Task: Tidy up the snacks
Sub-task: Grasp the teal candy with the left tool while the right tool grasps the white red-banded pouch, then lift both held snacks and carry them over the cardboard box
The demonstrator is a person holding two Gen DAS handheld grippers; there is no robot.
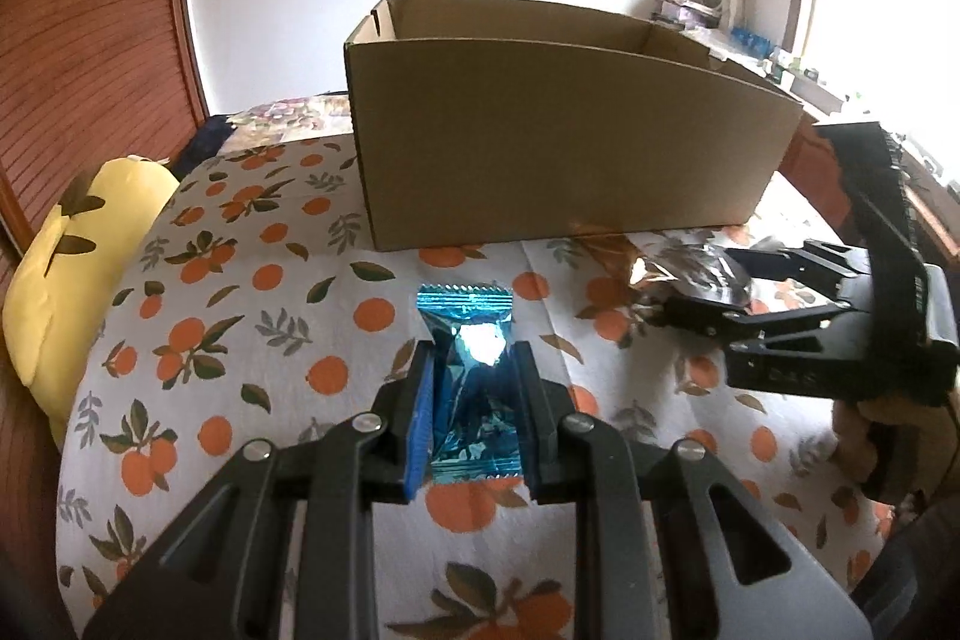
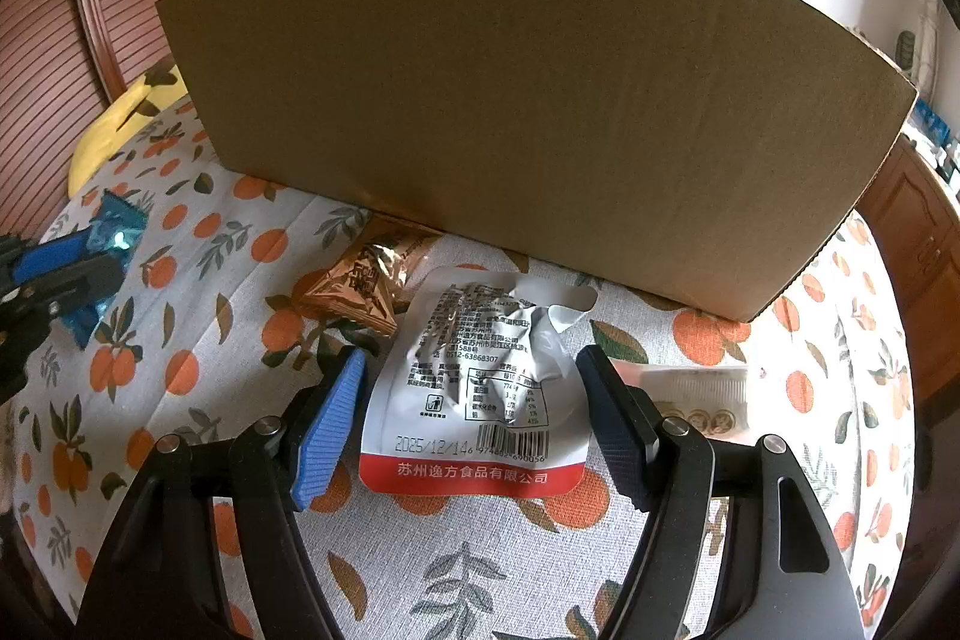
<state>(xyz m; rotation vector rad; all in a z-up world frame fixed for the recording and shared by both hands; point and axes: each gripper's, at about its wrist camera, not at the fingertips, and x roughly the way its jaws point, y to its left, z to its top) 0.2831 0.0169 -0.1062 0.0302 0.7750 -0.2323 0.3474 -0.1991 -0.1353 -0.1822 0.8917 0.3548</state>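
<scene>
A: Your left gripper (image 1: 471,400) has its fingers (image 1: 420,406) clenched on the blue foil snack packet (image 1: 465,334), above the orange-print cloth (image 1: 240,340).

B: What's hard to see?

A: From your right gripper (image 2: 474,412) the cardboard box (image 2: 540,112) hides its own inside. A pale packet (image 2: 696,400) is half behind the right finger.

B: And that gripper?

A: Fingers released, tilted down, straddling the white pouch (image 2: 480,376) without touching. The bronze packet (image 2: 366,286) lies by the box. Wooden slats (image 1: 90,10) line the wall; I can't tell whether it's a tabletop.
</scene>
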